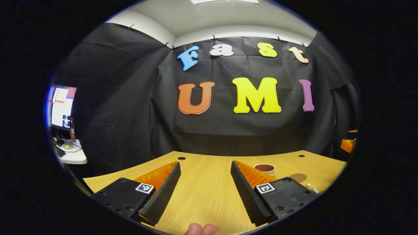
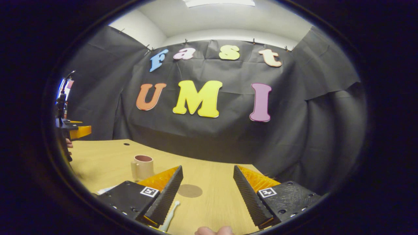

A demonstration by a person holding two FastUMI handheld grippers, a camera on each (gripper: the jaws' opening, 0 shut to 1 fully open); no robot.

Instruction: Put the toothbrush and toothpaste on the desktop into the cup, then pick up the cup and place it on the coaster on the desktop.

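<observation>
In the left gripper view my left gripper (image 1: 205, 163) stands open over the wooden desktop (image 1: 205, 192), nothing between its fingers. A beige cup (image 1: 264, 168) with a dark inside stands upright past the right finger, with a round brown coaster (image 1: 298, 177) to its right. In the right gripper view my right gripper (image 2: 207, 168) is open and holds nothing. The cup (image 2: 142, 166) stands ahead to the left, and the coaster (image 2: 190, 190) lies flat between the fingers. A white toothbrush (image 2: 169, 215) lies by the left finger. A pale object (image 2: 106, 189), perhaps the toothpaste, peeks out beside that finger.
Black cloth walls close off the back and sides of the desk. A side table with a monitor (image 1: 62, 107) and a bottle stands far left. The other gripper (image 2: 76, 131) and a hand show at the left edge of the right gripper view. A thumb tip (image 1: 200, 229) shows low down.
</observation>
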